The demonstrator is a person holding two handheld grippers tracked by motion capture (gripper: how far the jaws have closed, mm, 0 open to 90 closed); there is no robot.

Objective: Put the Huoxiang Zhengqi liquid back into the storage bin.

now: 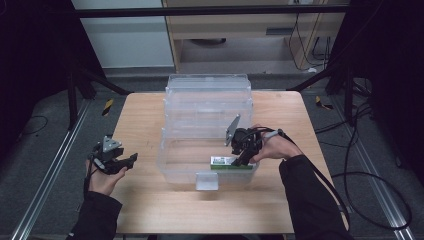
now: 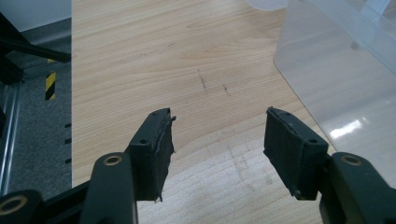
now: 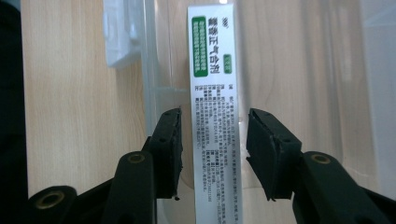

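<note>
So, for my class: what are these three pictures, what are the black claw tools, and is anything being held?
A person sits at a wooden table and holds a hand tool with two black jaws in each hand. One picture comes from a fixed camera above the table. The other two come from small cameras riding on the tools, looking along their jaws.

On the table stands a clear plastic bin with its lid folded back. Inside lies a white and green box with printed text.

The right gripper reaches into the bin. Its jaws stand on either side of the box with gaps showing, so it is not clamped. The left gripper rests open over bare table, holding nothing.
</note>
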